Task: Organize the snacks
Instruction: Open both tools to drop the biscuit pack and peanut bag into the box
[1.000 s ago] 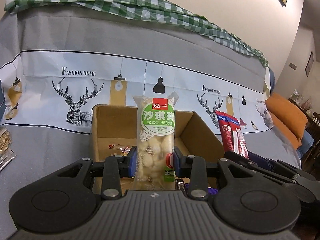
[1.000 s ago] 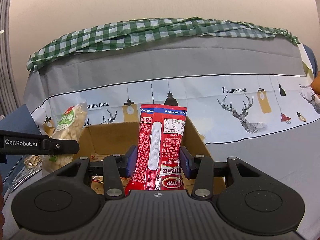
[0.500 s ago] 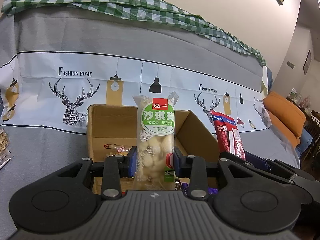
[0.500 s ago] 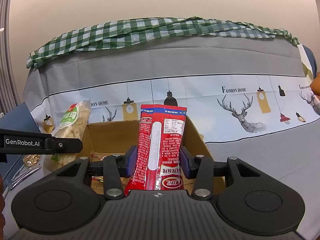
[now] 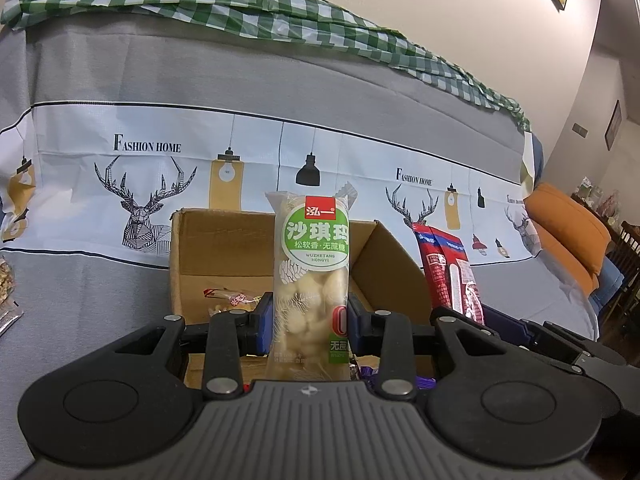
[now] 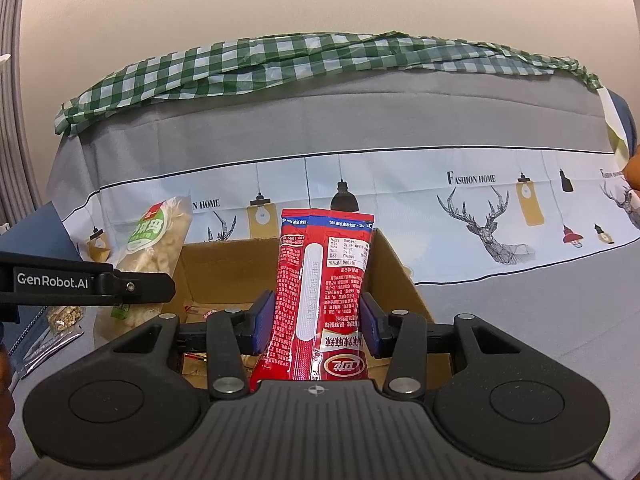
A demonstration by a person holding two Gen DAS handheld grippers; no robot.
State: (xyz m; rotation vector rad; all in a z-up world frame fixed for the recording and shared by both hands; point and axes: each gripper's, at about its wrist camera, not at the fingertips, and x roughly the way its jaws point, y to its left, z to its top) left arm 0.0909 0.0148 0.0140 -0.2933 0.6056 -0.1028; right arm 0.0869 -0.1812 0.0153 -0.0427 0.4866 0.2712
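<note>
A grey deer-print cover (image 5: 120, 92) is lying under an open cardboard box (image 5: 224, 248) holding small wrapped snacks (image 5: 230, 298). The left tongs (image 5: 308, 320) are gripping a green-labelled snack bag (image 5: 310, 280) upright; the right tongs (image 6: 316, 324) are clamping a red packet (image 6: 320, 292).

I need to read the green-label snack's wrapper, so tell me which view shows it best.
The left wrist view: the green-label snack stands upright and centred in the left gripper, label facing the camera. The right wrist view shows it only at the left edge, tilted, its lower part hidden behind that gripper's black finger.
</note>
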